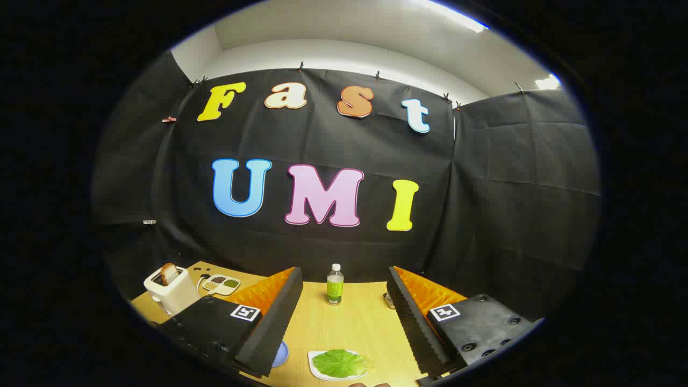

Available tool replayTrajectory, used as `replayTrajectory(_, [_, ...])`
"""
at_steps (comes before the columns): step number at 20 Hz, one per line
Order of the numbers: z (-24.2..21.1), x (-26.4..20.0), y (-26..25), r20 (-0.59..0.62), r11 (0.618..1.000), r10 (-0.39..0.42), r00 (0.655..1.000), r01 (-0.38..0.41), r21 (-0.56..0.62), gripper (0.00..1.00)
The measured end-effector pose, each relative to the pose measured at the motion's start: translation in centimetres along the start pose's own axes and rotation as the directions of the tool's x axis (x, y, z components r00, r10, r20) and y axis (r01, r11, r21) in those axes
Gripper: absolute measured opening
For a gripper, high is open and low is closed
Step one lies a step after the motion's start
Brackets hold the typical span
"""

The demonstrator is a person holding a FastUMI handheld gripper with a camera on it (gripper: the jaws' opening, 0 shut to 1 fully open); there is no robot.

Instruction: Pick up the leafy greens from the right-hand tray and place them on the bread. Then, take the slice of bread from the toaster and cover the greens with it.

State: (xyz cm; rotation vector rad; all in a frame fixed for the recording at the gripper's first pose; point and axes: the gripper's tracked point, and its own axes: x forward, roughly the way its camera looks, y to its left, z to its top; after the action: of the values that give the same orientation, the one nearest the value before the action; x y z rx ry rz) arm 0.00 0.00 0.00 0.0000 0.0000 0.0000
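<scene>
My gripper (344, 349) hangs above the wooden table (355, 322), open, with a wide gap and nothing between its fingers. Below that gap lies a green leaf (339, 363) on a small white tray (317, 371). A white toaster (173, 290) stands at the table's far left corner, beyond my left finger (274, 322). A slice of browned bread (169, 273) sticks up out of its slot. Just inside my left finger peeks the edge of a blue plate (280, 353), mostly hidden by that finger.
A small bottle (335, 285) with a green label stands upright at the back of the table, between the fingers and beyond them. A white divided dish (221, 283) with seeds or spices lies beside the toaster. A small object (388, 300) is half hidden behind my right finger.
</scene>
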Motion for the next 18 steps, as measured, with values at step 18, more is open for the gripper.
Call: replayTrajectory(18, [-1.9,-0.3,0.4,-0.041,1.000,0.006,0.999,-0.005,0.020,0.98])
